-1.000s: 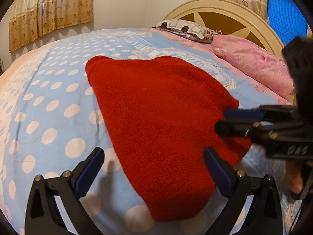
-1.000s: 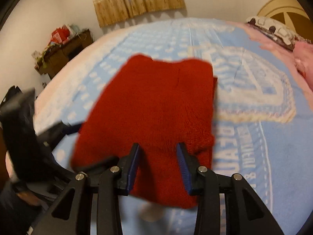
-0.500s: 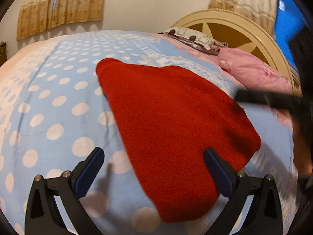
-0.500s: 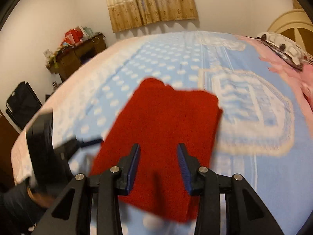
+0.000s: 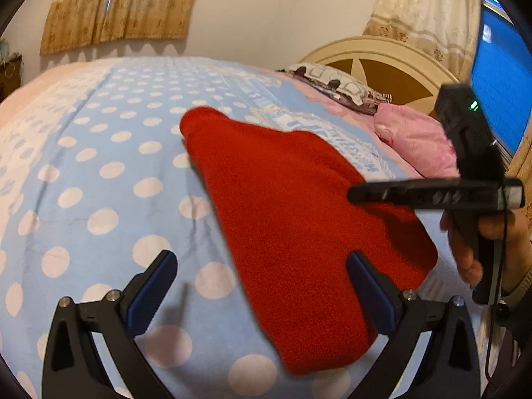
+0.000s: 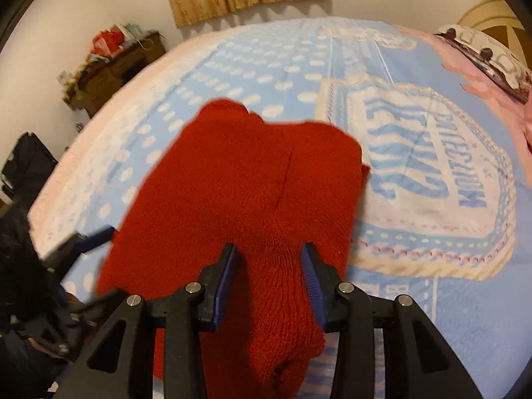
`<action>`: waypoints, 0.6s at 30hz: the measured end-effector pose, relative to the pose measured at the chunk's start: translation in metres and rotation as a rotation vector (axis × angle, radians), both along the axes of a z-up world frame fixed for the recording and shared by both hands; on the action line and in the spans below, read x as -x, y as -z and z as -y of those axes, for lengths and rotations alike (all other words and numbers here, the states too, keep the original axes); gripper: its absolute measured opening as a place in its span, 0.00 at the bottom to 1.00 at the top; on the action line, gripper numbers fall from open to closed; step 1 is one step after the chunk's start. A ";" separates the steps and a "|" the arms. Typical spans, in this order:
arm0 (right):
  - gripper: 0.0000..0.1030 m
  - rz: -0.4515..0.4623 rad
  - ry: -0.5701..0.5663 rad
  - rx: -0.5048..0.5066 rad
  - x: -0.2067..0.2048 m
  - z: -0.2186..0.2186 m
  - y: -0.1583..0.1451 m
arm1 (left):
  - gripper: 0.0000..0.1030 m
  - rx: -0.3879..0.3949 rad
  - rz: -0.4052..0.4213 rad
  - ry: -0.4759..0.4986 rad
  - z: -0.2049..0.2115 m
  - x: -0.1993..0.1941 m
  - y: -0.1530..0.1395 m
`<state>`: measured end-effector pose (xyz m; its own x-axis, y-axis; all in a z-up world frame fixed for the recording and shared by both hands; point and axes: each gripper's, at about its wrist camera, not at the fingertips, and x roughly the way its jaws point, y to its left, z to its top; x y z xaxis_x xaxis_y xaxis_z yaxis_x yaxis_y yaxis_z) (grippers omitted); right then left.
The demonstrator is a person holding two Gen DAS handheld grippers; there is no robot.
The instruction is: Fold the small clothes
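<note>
The left claw (image 5: 259, 289) stands with its two blue-padded fingers spread wide, gripping nothing; it hangs low over the near edge of the red knit garment (image 5: 299, 219), one pad above the dotted bedspread (image 5: 83, 179) and the other over the red cloth. The right claw (image 6: 269, 282) has its jaws set at a moderate gap, not pressed on anything, with the red garment (image 6: 246, 193) seen through the space between the pads. From the left side you can see that right claw (image 5: 352, 194) edge-on as a dark bar poking in over the far right part of the garment, a hand (image 5: 465, 249) wrapped round its handle below.

The garment lies flat on the bed, folded into a rough slab, on the light blue bedspread with white dots. Beside it, towards the head of the bed, is a large printed badge with lettering (image 6: 429, 163). A pink pillow (image 5: 415, 143) and a patterned pillow (image 5: 332, 81) sit against the cream headboard (image 5: 382, 56). Tan curtains (image 5: 123, 3) hang on the wall behind, and a cluttered dark cabinet (image 6: 113, 63) stands in the corner.
</note>
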<state>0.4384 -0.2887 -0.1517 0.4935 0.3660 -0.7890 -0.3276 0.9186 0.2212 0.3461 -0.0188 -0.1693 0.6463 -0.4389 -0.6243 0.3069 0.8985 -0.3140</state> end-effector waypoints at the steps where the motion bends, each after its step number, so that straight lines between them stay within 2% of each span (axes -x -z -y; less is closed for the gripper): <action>1: 0.42 0.029 0.027 -0.030 -0.002 0.007 -0.007 | 1.00 0.001 -0.009 0.004 0.000 -0.001 0.001; 4: 0.55 0.015 0.106 -0.144 -0.018 0.030 -0.010 | 1.00 -0.006 -0.021 0.025 0.003 -0.002 0.002; 12: 0.55 -0.105 0.172 -0.225 -0.054 0.057 0.033 | 1.00 0.023 -0.085 0.068 0.005 -0.008 0.009; 14: 0.55 -0.128 0.180 -0.271 -0.062 0.062 0.043 | 1.00 0.033 -0.102 0.074 0.005 -0.010 0.011; 18: 0.60 -0.154 0.178 -0.348 -0.075 0.063 0.060 | 1.00 0.059 -0.122 0.083 0.003 -0.011 0.013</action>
<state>0.5134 -0.3517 -0.2113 0.4588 0.5433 -0.7030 -0.1092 0.8197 0.5622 0.3575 -0.0215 -0.1827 0.5271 -0.5258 -0.6676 0.3355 0.8505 -0.4050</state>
